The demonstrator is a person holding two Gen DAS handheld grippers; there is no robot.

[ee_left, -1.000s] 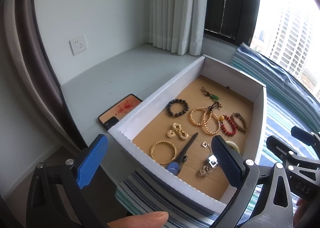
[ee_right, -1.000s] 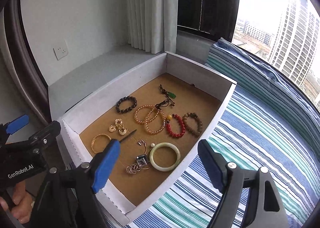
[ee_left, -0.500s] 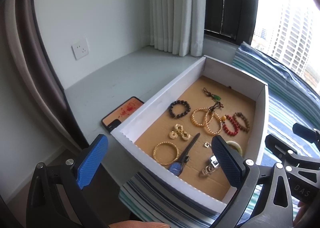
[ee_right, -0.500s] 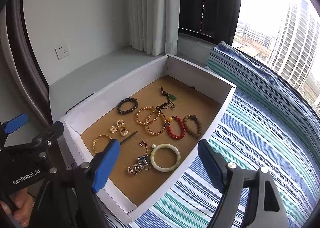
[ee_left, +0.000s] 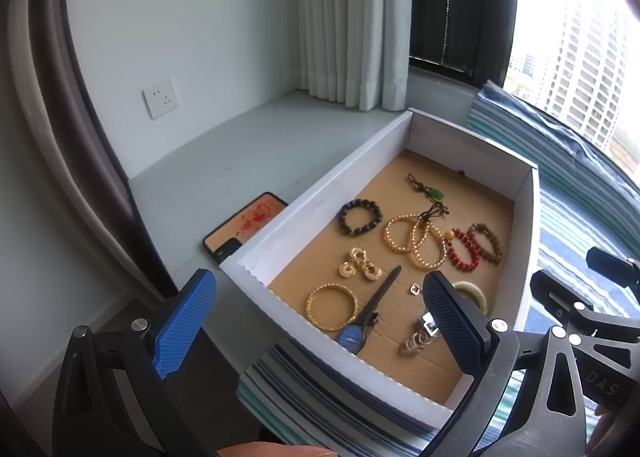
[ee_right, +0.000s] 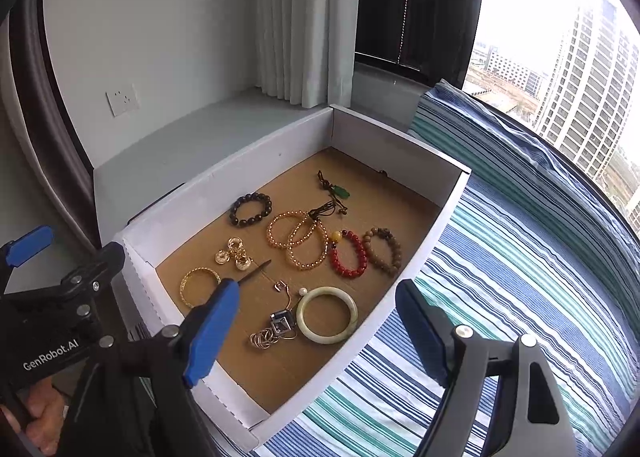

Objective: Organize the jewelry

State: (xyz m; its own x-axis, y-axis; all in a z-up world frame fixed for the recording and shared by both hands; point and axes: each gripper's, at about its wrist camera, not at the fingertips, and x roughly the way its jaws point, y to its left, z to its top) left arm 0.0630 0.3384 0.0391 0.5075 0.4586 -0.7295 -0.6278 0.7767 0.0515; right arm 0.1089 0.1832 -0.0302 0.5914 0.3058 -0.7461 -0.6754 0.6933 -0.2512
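Note:
A white cardboard box [ee_right: 208,193] [ee_left: 320,209] with a brown floor holds jewelry: a jade bangle [ee_right: 327,314], a gold bangle [ee_left: 331,307], a dark bead bracelet [ee_right: 251,209], amber bead strands [ee_right: 298,239], a red bead bracelet [ee_right: 349,253], a brown bead bracelet [ee_right: 383,251], gold earrings [ee_left: 360,265], a green pendant [ee_right: 340,191], silver rings [ee_right: 266,337] and a blue-faced watch [ee_left: 360,327]. My left gripper [ee_left: 320,331] is open above the box's near edge. My right gripper [ee_right: 320,341] is open above the box's near corner. Both are empty.
The box rests on a blue, green and white striped bed cover [ee_right: 500,257]. A phone [ee_left: 245,226] lies on the grey window ledge [ee_left: 240,161] left of the box. A curtain [ee_right: 304,17] and a window are behind.
Both grippers have pulled back and up slightly, so the box looks a little smaller and farther. Nothing in the box has moved.

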